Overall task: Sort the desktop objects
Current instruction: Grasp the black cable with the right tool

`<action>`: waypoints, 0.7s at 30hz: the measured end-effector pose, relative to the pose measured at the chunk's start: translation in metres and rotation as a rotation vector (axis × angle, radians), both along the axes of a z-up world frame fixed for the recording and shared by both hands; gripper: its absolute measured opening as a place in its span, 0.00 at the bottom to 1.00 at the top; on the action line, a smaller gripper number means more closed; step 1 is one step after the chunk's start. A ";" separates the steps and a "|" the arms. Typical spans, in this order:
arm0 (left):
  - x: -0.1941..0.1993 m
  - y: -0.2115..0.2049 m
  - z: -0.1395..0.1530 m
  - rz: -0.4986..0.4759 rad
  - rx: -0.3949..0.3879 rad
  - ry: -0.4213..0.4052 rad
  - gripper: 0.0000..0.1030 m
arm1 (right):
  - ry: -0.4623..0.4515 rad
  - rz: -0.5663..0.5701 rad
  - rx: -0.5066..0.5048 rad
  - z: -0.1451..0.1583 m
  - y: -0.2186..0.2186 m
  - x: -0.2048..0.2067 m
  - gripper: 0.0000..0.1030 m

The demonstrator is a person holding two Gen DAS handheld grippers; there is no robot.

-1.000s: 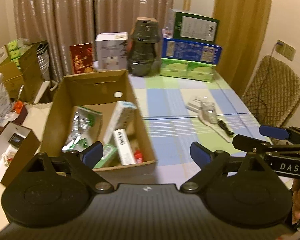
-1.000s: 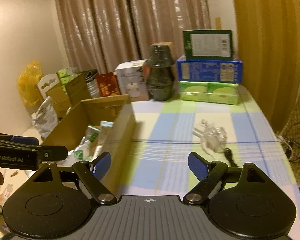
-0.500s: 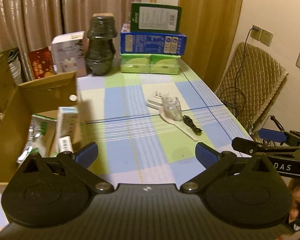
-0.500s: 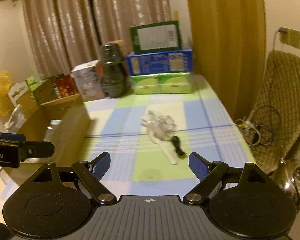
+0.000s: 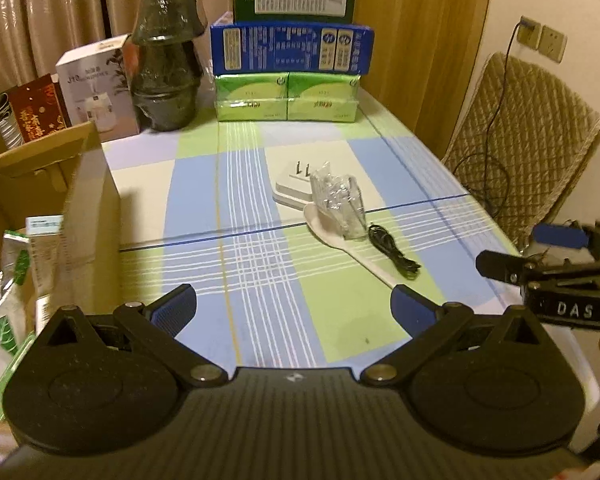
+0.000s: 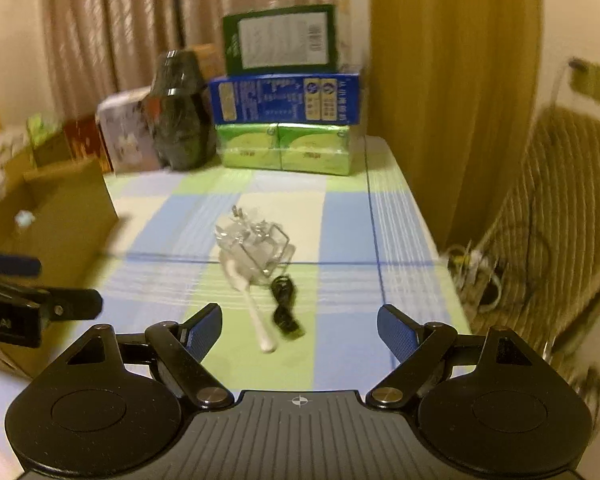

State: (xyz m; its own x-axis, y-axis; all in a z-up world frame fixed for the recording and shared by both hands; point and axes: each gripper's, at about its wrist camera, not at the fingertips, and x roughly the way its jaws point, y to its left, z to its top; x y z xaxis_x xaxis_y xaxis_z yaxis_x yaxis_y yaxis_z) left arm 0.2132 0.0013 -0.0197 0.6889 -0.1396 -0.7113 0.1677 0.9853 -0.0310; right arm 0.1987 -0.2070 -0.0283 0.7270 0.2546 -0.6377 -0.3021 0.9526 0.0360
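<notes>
Both the left gripper (image 5: 293,303) and right gripper (image 6: 300,325) hover empty, fingers spread wide. The loose pile sits mid-tabletop, right of the brown cardboard box (image 5: 56,184): crinkly clear plastic wrapper (image 5: 338,204) atop a white plastic spoon (image 5: 348,246), beside a white plug adapter (image 5: 294,190) and coiled black cable (image 5: 392,250). Grabbing one may drag its neighbours. The blue-green checked tabletop (image 5: 240,184) fronts beige curtains (image 5: 40,12).

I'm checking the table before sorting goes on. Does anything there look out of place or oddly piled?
Yes: mid-table, a crumpled clear plastic wrapper lies heaped over a white charger plug lying prongs-up and a white spoon, with a black cable coiled beside the handle. Everything else is boxed or stacked.
</notes>
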 end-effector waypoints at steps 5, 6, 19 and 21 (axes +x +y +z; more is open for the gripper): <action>0.026 -0.001 -0.026 -0.007 0.022 0.020 0.98 | 0.056 0.029 -0.012 -0.026 0.004 0.036 0.73; 0.031 0.000 -0.031 -0.010 0.021 0.023 0.98 | 0.068 0.040 -0.012 -0.032 0.007 0.041 0.71; 0.057 -0.001 -0.063 -0.033 -0.003 0.045 0.98 | 0.138 0.084 -0.040 -0.085 0.036 0.098 0.39; 0.057 -0.001 -0.063 -0.040 -0.012 0.043 0.98 | 0.147 0.095 -0.063 -0.090 0.039 0.101 0.32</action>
State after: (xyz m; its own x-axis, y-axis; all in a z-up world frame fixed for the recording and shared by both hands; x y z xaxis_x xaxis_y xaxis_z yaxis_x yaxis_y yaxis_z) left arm 0.2698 -0.0002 -0.0824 0.6516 -0.1750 -0.7381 0.2054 0.9774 -0.0503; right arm 0.2994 -0.1684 -0.1188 0.5998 0.2738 -0.7518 -0.3865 0.9219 0.0274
